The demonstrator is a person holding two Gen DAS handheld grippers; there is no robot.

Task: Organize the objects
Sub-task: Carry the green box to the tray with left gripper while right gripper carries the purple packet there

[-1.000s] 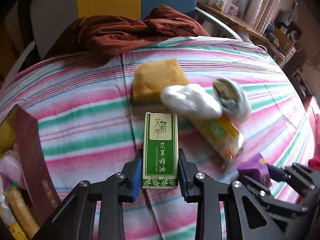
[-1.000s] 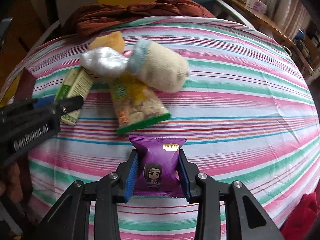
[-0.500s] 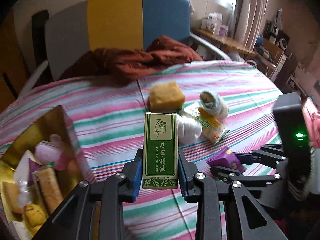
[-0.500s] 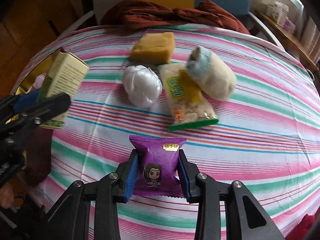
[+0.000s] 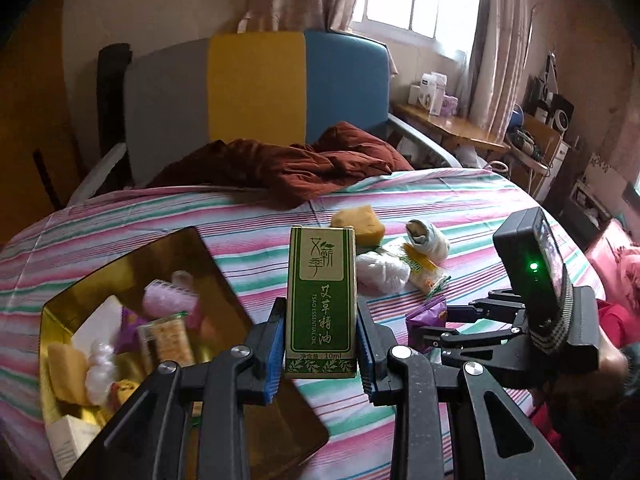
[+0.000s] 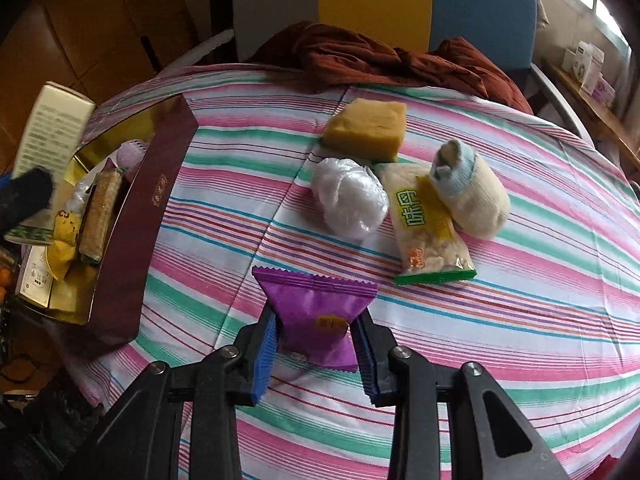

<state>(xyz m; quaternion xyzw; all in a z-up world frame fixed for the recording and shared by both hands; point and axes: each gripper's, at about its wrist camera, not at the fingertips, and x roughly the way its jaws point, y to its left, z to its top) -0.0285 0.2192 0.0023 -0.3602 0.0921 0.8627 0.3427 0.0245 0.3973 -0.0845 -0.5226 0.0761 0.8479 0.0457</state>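
My left gripper [image 5: 320,336] is shut on an upright green essential-oil carton [image 5: 322,300], held in the air above the right side of an open gold-lined gift box [image 5: 120,264] that holds several snacks and small items. My right gripper [image 6: 316,332] has a purple snack packet [image 6: 316,304] between its blue pads just above the striped cloth; its jaws are closing and the pads press the packet. On the cloth beyond lie a yellow sponge [image 6: 366,128], a crumpled white plastic ball [image 6: 348,200], a clear snack pack [image 6: 428,232] and a rolled sock [image 6: 472,196].
The maroon gift box [image 6: 144,208] sits at the table's left edge. A rust-brown cloth [image 6: 380,56] is heaped at the far side in front of a grey, yellow and blue chair back [image 5: 256,92]. Striped cloth [image 6: 520,320] lies bare at the right.
My left gripper has lifted the green carton and carried it left, over the gift box. My right gripper has swung slightly toward the box, and the purple packet now sits tilted in it.
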